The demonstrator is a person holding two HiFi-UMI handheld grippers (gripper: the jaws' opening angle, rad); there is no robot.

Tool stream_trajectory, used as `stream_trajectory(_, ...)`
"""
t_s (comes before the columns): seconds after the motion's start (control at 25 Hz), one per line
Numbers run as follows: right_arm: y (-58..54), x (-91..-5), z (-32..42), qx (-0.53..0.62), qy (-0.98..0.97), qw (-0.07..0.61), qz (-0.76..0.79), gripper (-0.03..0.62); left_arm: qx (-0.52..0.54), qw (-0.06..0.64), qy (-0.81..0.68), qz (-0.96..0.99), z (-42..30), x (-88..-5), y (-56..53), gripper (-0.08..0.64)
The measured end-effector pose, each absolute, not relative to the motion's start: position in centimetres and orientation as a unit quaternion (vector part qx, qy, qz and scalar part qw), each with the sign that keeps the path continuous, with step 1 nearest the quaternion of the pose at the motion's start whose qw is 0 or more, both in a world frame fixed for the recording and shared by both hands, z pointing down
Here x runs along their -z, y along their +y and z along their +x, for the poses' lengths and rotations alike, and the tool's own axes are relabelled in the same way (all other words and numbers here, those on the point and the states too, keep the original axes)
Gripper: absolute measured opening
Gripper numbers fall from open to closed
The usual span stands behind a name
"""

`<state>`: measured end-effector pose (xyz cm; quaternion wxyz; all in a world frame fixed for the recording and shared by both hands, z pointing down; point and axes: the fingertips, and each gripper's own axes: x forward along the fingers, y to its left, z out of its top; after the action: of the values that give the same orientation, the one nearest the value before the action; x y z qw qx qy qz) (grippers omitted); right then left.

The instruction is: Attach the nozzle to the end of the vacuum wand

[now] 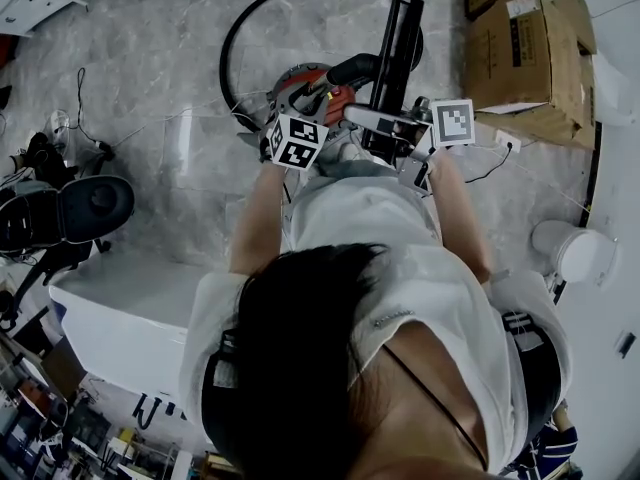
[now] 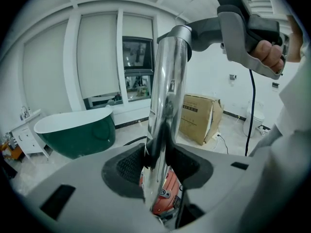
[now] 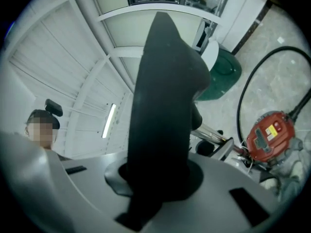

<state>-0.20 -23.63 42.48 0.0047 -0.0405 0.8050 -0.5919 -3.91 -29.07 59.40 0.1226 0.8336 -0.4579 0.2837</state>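
Cardboard boxes [image 1: 520,48] and a green bathtub [image 2: 77,132] stand on the floor [image 1: 160,78].

Cardboard box [image 2: 199,118]: dark print on its side, too small to read.
Vacuum wand [image 2: 167,93]: tiny mark, blurred.
Red vacuum body [image 3: 269,135]: panel label, unreadable.

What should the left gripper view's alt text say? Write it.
The left gripper clamps a shiny metal vacuum wand that rises up the frame. Behind stand a green bathtub and a cardboard box; a red vacuum body shows below the jaws.
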Motion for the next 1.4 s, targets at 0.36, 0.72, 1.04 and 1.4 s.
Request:
stream_trajectory(0.36,-24.7,-42.7,0.5,0.655,0.756,0.005,0.011,0.072,-0.292,0.127,-0.463,0.827,-3.8,-59.8,-29.4,0.161)
stream_trajectory(0.72,-24.4,-42.8,0.4,0.629,0.774,-0.066,0.026,0.071,-0.302,0.137,-0.456,0.826,-3.6,-60.0,-29.5,0.160)
stream_trajectory(1.04,-23.6,-43.0,-0.3,0.576,0.803,-0.147,0.030,0.071,-0.307,0.141,-0.453,0.825,-4.0,-60.0,-29.6,0.160)
stream_trajectory(1.4,-22.2,-43.7,-1.1,0.531,0.824,-0.197,0.009,0.071,-0.306,0.149,-0.450,0.826,-4.0,-60.2,-29.4,0.160)
